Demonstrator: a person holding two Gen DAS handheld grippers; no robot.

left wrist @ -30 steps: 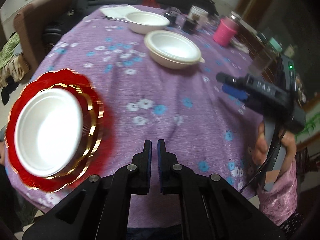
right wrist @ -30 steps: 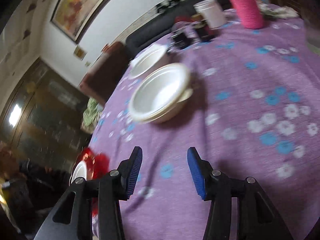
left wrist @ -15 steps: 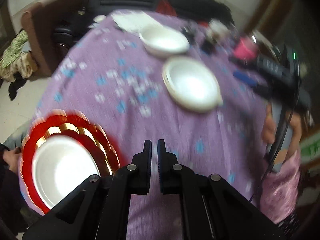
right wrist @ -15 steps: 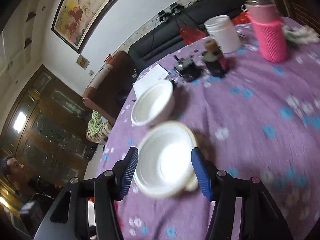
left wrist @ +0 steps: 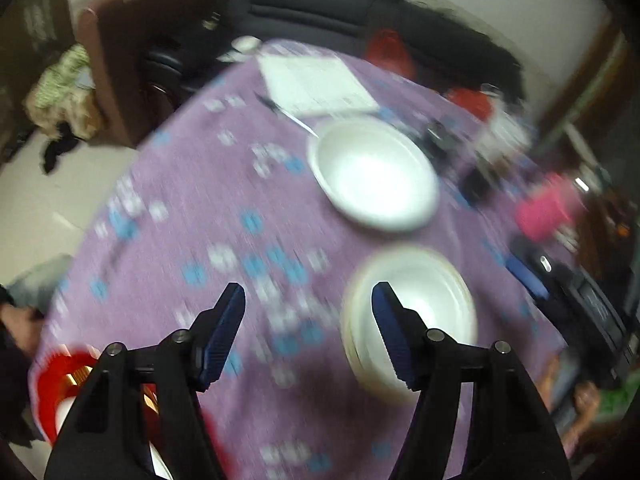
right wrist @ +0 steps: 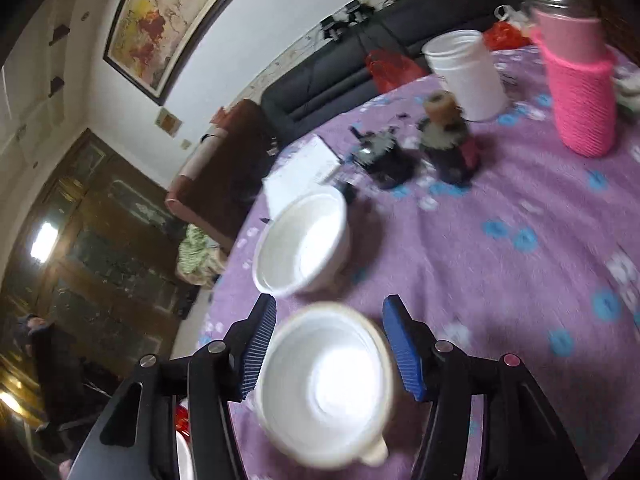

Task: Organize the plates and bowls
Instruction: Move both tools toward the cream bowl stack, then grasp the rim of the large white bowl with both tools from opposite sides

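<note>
- A round table under a purple cloth with blue and white flowers (left wrist: 224,240) fills both views; a black sofa (left wrist: 320,12) and a brown armchair (left wrist: 132,52) stand behind it, and a framed painting (right wrist: 160,20) hangs on the white wall.
- The left gripper (left wrist: 308,300) hangs over bare cloth, its blue-padded jaws opening with nothing between them.
- Just right of it sits a cream-rimmed stack of white bowls (left wrist: 424,304); the right finger overlaps the stack's near edge in the picture, though contact cannot be told through the blur.
- Farther back rests a single white foam bowl (left wrist: 372,172), apart from the stack, with a white paper sheet (left wrist: 316,84) beyond it.
- A red plate with gold scalloped trim (left wrist: 60,376) lies at the table's near left edge, half hidden by the gripper.
- The right gripper (right wrist: 328,320) is spread, its fingers framing the stack of bowls (right wrist: 324,384) from above; the pads do not press on it.
- The single bowl (right wrist: 304,252) is just beyond, near a white plastic tub (right wrist: 464,72) and a bottle in a pink knitted sleeve (right wrist: 576,92).
</note>
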